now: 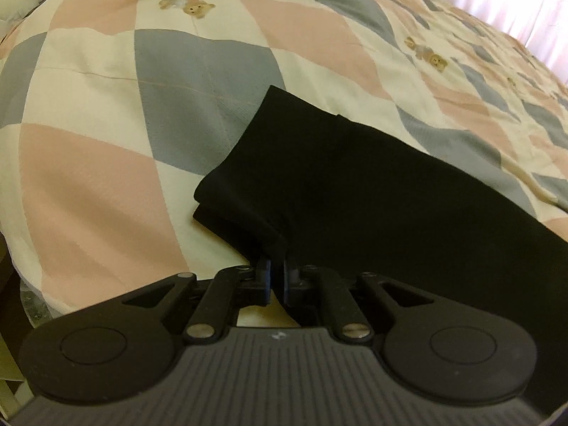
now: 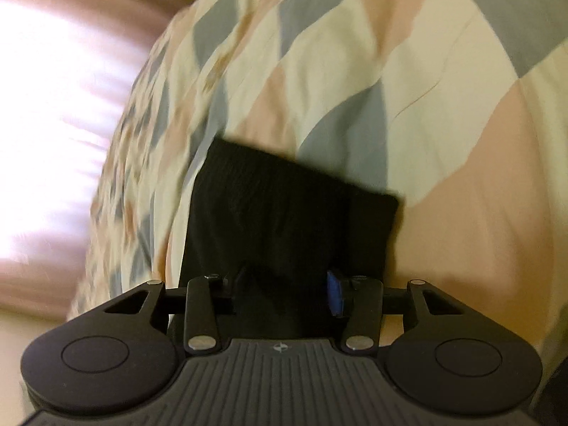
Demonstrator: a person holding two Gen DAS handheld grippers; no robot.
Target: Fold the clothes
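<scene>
Between the left tongs (image 1: pixel 277 269), pinched, lies the black garment's (image 1: pixel 355 184) edge.

Black garment (image 1: pixel 355 184) lies folded in layers on the quilt (image 1: pixel 106 142).

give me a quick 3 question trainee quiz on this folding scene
1. True or false: the left gripper is pinching an edge of the black garment.
2. What is the garment lying on? A) a bare wooden table B) a quilt with pink, grey and cream diamonds C) a plain white sheet
3. Fill in: the right gripper's fingers stand ____ apart, with black cloth between them.

Key:
1. True. The fingers are nearly together with a fold of cloth caught between them.
2. B, the diamond quilt, which also carries small teddy bear prints.
3. Wide. Whether they actually press on the cloth cannot be told.
</scene>
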